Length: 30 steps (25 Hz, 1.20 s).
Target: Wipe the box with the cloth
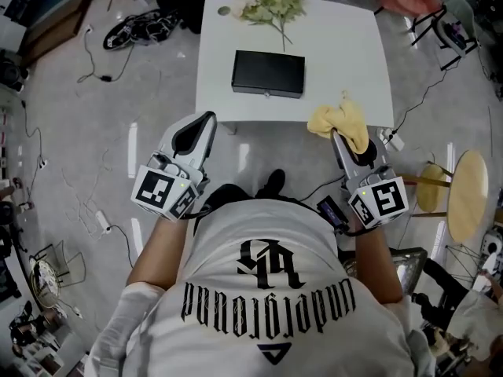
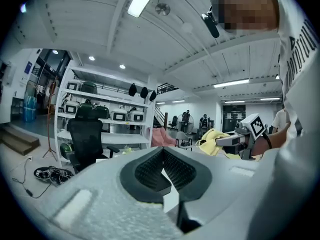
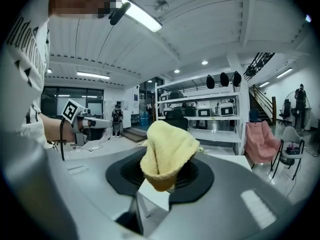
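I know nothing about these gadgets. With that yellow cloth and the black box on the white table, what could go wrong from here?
1. The right gripper pinches only a small part of the yellow cloth. The loose bunch might slip out once it drags over the black box.
2. Nothing steadies the box. The left gripper is shut, empty and short of the white table, so a firm wipe could slide the box into the flower sprig behind it.
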Each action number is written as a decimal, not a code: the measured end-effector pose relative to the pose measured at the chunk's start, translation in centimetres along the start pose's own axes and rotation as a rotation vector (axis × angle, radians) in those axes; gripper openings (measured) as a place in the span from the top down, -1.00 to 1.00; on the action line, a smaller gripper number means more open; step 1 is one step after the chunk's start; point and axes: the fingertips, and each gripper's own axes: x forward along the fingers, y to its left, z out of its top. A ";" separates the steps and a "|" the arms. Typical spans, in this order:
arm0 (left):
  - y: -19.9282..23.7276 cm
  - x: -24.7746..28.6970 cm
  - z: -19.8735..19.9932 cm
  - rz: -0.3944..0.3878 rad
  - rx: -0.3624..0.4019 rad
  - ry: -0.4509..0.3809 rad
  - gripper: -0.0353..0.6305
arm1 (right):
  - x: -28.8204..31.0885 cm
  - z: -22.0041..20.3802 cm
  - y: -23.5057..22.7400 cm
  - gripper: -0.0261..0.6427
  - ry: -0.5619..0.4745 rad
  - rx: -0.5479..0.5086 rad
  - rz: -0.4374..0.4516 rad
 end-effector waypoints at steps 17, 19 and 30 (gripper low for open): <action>7.8 12.0 -8.4 -0.028 -0.065 0.201 0.87 | 8.7 -5.3 -7.2 0.59 0.126 0.043 -0.009; 9.3 13.6 -9.9 -0.040 -0.079 0.236 0.85 | 10.3 -6.3 -7.8 0.59 0.152 0.057 -0.015; 17.0 20.2 -19.2 -0.121 -0.179 0.448 0.55 | 18.9 -14.6 -9.2 0.58 0.330 0.102 -0.042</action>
